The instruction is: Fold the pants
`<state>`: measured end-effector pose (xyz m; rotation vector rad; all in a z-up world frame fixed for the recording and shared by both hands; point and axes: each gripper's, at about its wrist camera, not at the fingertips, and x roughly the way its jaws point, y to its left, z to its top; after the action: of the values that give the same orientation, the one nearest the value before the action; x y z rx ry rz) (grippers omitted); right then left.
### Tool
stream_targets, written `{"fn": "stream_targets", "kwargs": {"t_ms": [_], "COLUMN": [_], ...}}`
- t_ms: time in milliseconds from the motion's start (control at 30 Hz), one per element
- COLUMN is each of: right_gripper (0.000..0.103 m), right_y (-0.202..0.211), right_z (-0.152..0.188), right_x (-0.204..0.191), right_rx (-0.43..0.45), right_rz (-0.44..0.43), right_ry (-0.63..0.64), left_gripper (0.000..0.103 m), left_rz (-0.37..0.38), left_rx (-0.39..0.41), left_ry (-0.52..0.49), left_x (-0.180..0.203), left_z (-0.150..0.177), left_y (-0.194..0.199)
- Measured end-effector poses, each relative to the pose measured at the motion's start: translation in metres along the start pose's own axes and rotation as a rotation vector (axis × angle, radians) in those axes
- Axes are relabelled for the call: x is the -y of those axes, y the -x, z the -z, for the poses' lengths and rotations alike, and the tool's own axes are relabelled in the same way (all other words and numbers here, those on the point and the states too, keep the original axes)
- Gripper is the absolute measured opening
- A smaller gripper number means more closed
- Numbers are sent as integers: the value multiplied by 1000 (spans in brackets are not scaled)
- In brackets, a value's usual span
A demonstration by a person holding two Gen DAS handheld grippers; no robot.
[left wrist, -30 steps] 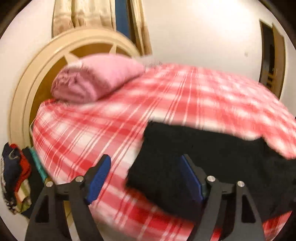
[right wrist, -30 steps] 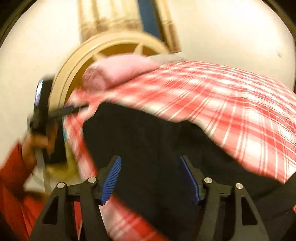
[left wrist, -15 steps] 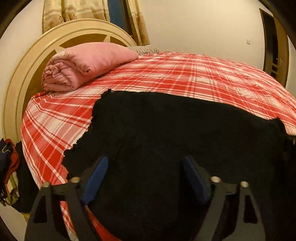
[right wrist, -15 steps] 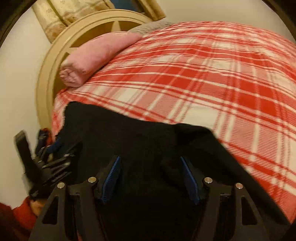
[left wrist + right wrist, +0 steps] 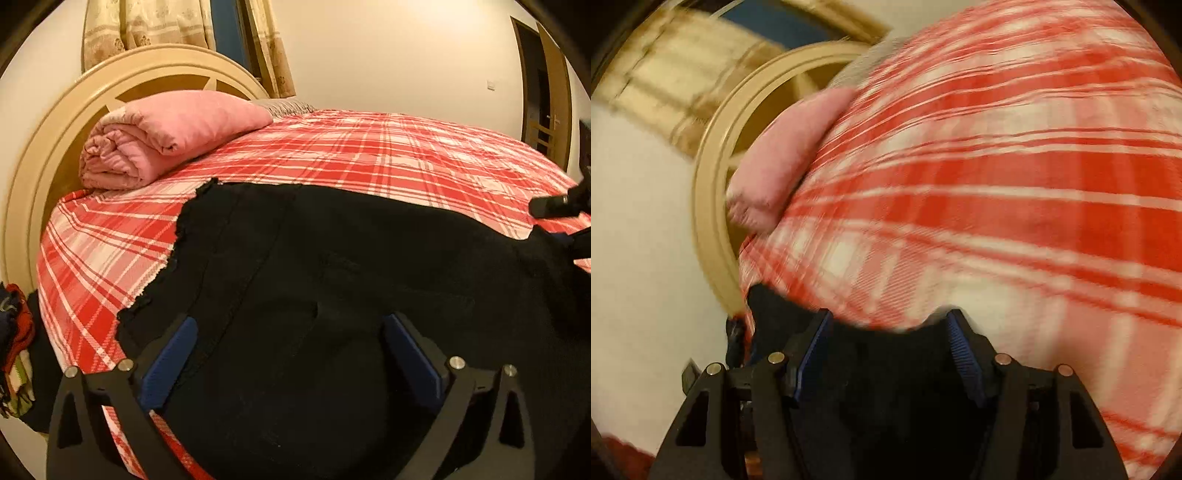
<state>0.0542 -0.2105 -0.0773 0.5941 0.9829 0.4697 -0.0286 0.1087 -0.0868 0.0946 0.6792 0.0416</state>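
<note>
I see clothes pile [image 5: 14,332] at far left edge, beside bed. Rolled pink blanket [image 5: 162,136] against headboard [image 5: 55,122]. Black pants [image 5: 351,266] spread flat across near side of red plaid bedspread [image 5: 369,147]. My left gripper [image 5: 288,350] low over pants, jaws wide apart, holding nothing. Right gripper [image 5: 890,354] at pants' far edge, view blurred; jaws wide apart, cloth between them, not clamped. Door [image 5: 543,110] at far right.
</note>
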Motion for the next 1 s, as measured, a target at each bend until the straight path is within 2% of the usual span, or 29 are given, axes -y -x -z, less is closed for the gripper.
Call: {"fn": "stream_targets", "kwargs": {"t_ms": [33, 133, 167, 200, 300, 367, 433, 467, 533, 600, 633, 667, 700, 767, 900, 1000], "right_gripper": [63, 65, 65, 65, 65, 65, 65, 65, 65, 54, 37, 13, 6, 5, 5, 5], "right_y": [19, 93, 116, 149, 212, 229, 233, 231, 227, 234, 239, 245, 249, 266, 318, 363], "right_z": [-6, -11, -10, -8, 3, 8, 13, 16, 21, 25, 26, 29, 32, 44, 86, 138], "right_x": [11, 48, 57, 69, 105, 126, 153, 163, 170, 173, 173, 173, 172, 167, 138, 114], "right_rx": [56, 199, 232, 274, 342, 329, 254, 215, 218, 244, 255, 268, 277, 327, 496, 636], "right_rz": [117, 213, 285, 474, 955, 1141, 1269, 1286, 1197, 1129, 1075, 1031, 982, 853, 716, 609], "right_ry": [-12, -155, -186, -231, -356, -401, -444, -465, -460, -485, -502, -511, -516, -534, -521, -542], "left_gripper": [103, 103, 103, 103, 103, 103, 103, 103, 103, 103, 103, 103, 103, 103, 103, 103], "left_rz": [0, -5, -2, -1, -4, -10, -12, -14, -16, -17, -19, -20, -21, -21, -13, -8], "left_rx": [1, 5, 0, -2, -6, -6, -9, -13, -22, -28, -29, -32, -35, -43, -65, -77], "left_ry": [1, -3, -2, -2, 2, 4, 8, 10, 11, 13, 13, 14, 16, 18, 20, 18], "left_x": [0, 2, 2, 2, 4, 5, 5, 5, 5, 5, 5, 5, 5, 4, 2, 2], "left_z": [0, 1, 0, 1, 1, 0, 0, -1, -2, -3, -3, -3, -3, -4, -6, -7], "left_y": [0, 0, 0, 0, 0, 0, 0, 0, 0, 0, 0, 0, 0, -1, -2, -2]}}
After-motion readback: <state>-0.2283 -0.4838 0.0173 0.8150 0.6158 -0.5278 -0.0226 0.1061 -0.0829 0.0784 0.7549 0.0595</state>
